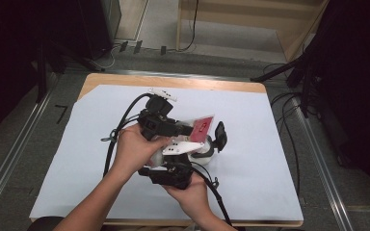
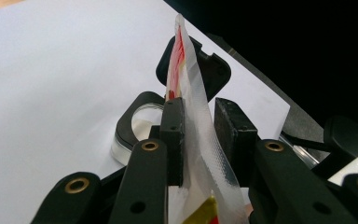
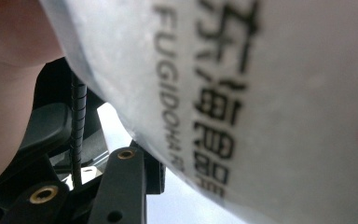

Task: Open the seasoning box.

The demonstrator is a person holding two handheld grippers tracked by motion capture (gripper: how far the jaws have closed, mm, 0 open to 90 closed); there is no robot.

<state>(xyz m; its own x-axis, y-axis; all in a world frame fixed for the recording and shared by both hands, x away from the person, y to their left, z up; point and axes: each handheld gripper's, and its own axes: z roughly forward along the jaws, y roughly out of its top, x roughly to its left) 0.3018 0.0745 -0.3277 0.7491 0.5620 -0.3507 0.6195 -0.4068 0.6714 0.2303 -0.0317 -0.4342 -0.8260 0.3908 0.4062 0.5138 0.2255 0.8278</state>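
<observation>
Fingers (image 2: 173,135) beside translucent packet (image 2: 191,93) (red print)

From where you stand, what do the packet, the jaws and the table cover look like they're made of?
Packet: thin plastic film, it seems; translucent and slightly glossy, with a crimped seal edge, red print and dark lettering.
Jaws of the left gripper: probably hard black plastic, matte, with brass-coloured pins at the joints.
Table cover: looks like white paper or thin sheet, matte and flat; wood shows at the table's far edge.
</observation>
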